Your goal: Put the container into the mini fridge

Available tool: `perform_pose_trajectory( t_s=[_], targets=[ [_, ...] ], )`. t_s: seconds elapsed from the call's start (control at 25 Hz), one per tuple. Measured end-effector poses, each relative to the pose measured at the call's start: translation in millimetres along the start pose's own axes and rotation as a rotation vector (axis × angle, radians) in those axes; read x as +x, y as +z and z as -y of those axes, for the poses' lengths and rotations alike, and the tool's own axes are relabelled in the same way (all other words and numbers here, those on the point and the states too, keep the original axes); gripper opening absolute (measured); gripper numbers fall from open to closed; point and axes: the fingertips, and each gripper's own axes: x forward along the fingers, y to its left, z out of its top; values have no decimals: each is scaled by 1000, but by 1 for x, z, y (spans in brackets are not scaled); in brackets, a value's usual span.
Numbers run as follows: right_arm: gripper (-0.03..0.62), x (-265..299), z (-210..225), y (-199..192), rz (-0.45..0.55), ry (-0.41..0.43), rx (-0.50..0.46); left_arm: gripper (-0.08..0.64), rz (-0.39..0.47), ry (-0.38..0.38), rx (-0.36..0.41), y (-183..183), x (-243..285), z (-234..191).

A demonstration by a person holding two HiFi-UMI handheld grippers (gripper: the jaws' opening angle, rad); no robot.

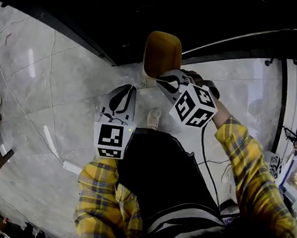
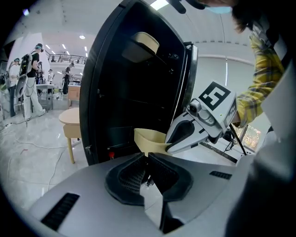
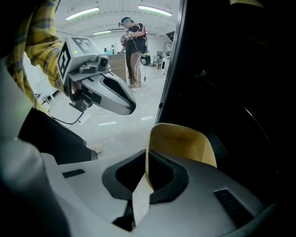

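Two grippers, one container, one mini fridge; listed as seen from beside the person.

Item 1, container (image 1: 162,54): tan, open-topped, thin-walled. It is held off the floor (image 1: 42,100) at the dark mouth of the mini fridge (image 2: 134,92) and is not yet inside. It rests on nothing that I can see.

Item 2, right gripper (image 3: 147,162): the jaws are nearly together, clamped on one side wall of the container, one pad inside the rim and one outside. Pose: the forearm in its yellow plaid sleeve (image 1: 246,153) reaches forward. The gripper is tipped steeply downward, with the container carried ahead of the jaws toward the fridge.

Item 3, left gripper (image 2: 147,156): the jaws are closed on each other with nothing between them. Pose: it is held just beside the right gripper, on its left, pointing gently down at the fridge opening. It touches neither the container nor the fridge.

Handling note, my judgement: the step in hand is the carry-in. A grip on a single thin wall lets the container swing or twist. It therefore wants a slow, level entry, base first, with the rim kept off the edge of the opening. The pinch should hold until the base sits flat; only then release and back straight out. The left gripper is best kept clear of the opening. The interior is very dark, and I cannot tell where there is free room.
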Motion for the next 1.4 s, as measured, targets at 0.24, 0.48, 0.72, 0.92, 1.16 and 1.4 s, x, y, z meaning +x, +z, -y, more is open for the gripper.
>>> perform_pose_trajectory(
  t_s=[0.24,0.48,0.72,0.92,1.16,1.4],
  targets=[
    [36,32,37,-11,-22,-24,-39,34,28,25,-11,-2,26,-17],
    [36,58,72,-18,-49,-80,-80,34,77,71,-50,4,47,-34],
    [37,76,99,-20,-69,-136,-135,34,90,106,-60,4,65,-52],
    [37,87,120,-23,-78,-167,-131,34,94,123,-49,5,83,-60],
    [37,95,136,-26,-67,-214,-99,34,117,135,-68,9,97,-59],
    [37,101,151,-26,-52,-282,-96,34,113,134,-106,5,108,-60]
  ],
)
